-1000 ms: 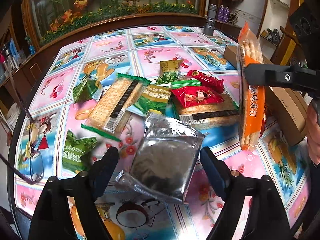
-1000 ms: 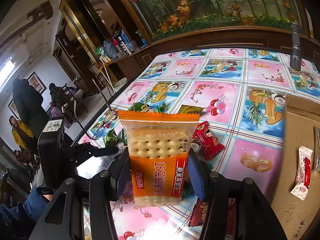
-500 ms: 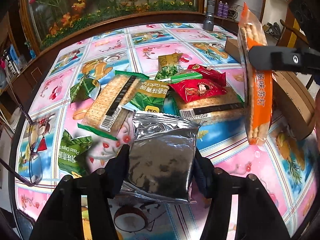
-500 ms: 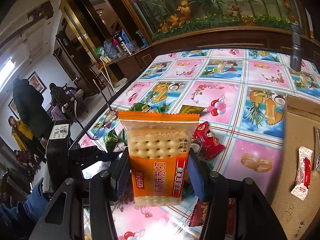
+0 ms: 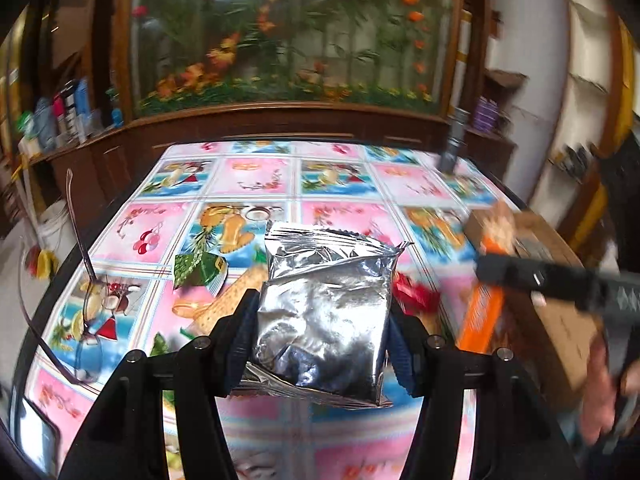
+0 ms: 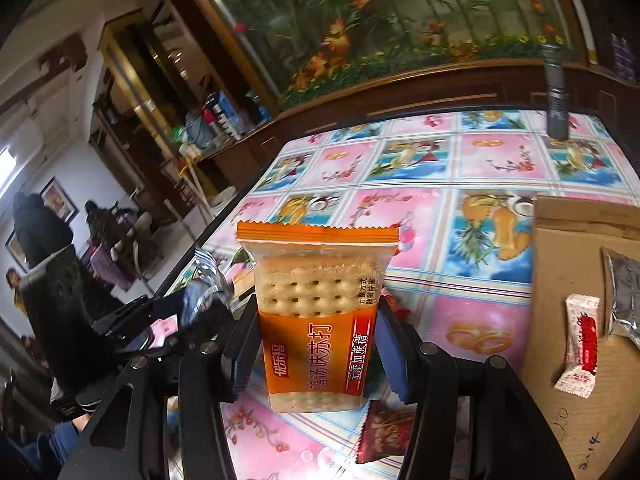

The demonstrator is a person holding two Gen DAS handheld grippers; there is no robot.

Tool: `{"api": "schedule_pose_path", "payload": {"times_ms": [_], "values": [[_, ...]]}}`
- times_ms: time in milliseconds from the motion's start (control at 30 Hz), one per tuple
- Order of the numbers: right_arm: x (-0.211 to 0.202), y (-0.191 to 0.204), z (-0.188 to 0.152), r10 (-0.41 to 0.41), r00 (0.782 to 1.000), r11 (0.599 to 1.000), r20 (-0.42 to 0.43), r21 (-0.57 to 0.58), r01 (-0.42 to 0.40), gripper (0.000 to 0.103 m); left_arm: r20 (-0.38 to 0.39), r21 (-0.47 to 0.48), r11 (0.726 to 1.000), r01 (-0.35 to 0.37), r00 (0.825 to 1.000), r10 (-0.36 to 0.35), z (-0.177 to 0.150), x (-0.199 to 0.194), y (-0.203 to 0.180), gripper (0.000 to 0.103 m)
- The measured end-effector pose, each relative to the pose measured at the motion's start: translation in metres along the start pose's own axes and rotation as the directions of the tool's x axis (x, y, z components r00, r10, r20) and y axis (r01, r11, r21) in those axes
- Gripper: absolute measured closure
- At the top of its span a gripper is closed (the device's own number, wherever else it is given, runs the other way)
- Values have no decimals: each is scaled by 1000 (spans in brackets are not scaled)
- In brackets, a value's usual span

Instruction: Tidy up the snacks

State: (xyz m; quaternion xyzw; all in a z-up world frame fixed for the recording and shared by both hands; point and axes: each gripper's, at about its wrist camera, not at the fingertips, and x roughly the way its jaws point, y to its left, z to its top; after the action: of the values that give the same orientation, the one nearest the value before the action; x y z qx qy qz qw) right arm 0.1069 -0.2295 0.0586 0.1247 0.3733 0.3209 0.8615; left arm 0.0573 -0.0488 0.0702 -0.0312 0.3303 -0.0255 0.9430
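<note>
My left gripper (image 5: 320,340) is shut on a silver foil packet (image 5: 326,312) and holds it upright above the table. My right gripper (image 6: 316,344) is shut on an orange cracker packet (image 6: 318,320), also held above the table; the packet shows blurred at the right of the left wrist view (image 5: 482,308). Loose snacks lie on the table under the left gripper: a green packet (image 5: 200,268), a cracker pack (image 5: 224,304) and a red packet (image 5: 414,296). A cardboard box (image 6: 580,264) at the right holds a white-and-red sachet (image 6: 580,340) and a silver packet (image 6: 624,292).
The table has a pink and blue fruit-pattern cloth (image 5: 256,176). Eyeglasses (image 5: 86,320) lie near its left edge. A grey flashlight (image 6: 556,92) stands at the far right corner. A dark red snack packet (image 6: 384,432) lies below the right gripper. A wooden cabinet with a floral panel stands behind.
My left gripper closed on the silver packet and lifted it off the table, tilting up. My right gripper with the orange cracker packet has shifted toward the cardboard box.
</note>
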Motion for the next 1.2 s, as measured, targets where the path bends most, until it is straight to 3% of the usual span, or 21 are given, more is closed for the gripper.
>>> {"api": "schedule_pose_path", "payload": {"times_ms": [100,267,800,1200], "values": [[-2,-8,2,-24,1000,999,16,32,23,45,24,-24,998,-54,998,54,-4,12,-8,45],[-4,-12,3,-34,999,998,28,46,33,45,33,25,995,-95,995,95,-13,18,-13,45],[-2,-7,0,-32,998,999,61,32,30,45,108,55,989,-137,986,130,-13,4,-10,45],[-4,-9,0,-29,997,999,69,37,26,45,120,64,986,-155,982,146,-14,3,-12,45]]}}
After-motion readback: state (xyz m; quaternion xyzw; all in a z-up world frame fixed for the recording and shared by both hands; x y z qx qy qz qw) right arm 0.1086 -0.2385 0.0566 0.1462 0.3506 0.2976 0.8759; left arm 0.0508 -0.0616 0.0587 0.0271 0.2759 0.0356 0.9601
